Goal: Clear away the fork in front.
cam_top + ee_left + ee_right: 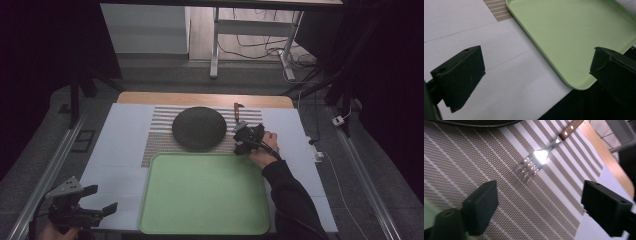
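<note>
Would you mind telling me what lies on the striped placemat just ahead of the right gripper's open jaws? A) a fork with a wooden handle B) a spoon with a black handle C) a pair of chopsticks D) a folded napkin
A: the right gripper view shows a fork with shiny metal tines and a riveted wooden handle lying on the striped placemat, beyond the right gripper, whose jaws stand wide apart.

In the right gripper view, the fork [541,157] loses the end of its wooden handle past the top edge, and the dark plate [474,122] shows as a sliver along the upper left. In the high view, the right gripper [245,137] hides the fork's tines at centre right, and the left hand [52,232] is cut off at the bottom left.
</note>
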The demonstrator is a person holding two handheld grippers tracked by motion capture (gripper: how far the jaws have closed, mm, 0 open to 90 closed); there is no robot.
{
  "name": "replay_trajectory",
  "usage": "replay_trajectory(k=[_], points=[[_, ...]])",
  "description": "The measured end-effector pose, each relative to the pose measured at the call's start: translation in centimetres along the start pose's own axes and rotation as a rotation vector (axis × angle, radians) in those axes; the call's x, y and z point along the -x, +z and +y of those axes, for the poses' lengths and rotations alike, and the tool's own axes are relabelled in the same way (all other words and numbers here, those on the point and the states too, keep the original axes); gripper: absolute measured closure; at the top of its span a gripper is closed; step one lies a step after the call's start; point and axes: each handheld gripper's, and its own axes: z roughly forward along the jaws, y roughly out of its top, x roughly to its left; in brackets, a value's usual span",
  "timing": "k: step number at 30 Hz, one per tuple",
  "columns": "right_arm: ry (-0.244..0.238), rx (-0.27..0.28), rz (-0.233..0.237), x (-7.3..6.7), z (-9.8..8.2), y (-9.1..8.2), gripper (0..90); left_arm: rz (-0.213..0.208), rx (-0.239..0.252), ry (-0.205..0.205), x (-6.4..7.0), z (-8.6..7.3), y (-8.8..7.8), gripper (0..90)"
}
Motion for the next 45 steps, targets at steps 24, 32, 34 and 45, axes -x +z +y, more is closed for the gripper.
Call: replay_trajectory(k=[24, 32, 34, 45], points=[[-0.258, -0.030, -0.033, -1.2, 1.6, 2.0, 62.2, -0.006, -0.005, 0.004, 0.0, 0.0, 0.0, 0.0], [-0.345, -0.055, -0.051, -2.1, 1.6, 2.1, 80.2, -0.008, -0.005, 0.008, 0.0, 0.0, 0.0, 0.0], [-0.384, -0.048, -0.068, -2.4, 1.5, 2.2, 83.0, -0.009, -0.005, 0.008, 0.0, 0.0, 0.0, 0.0], [-0.459, -0.031, -0.194, -3.2, 1.1, 1.5, 90.0, -0.008, -0.006, 0.011, 0.0, 0.0, 0.0, 0.0]])
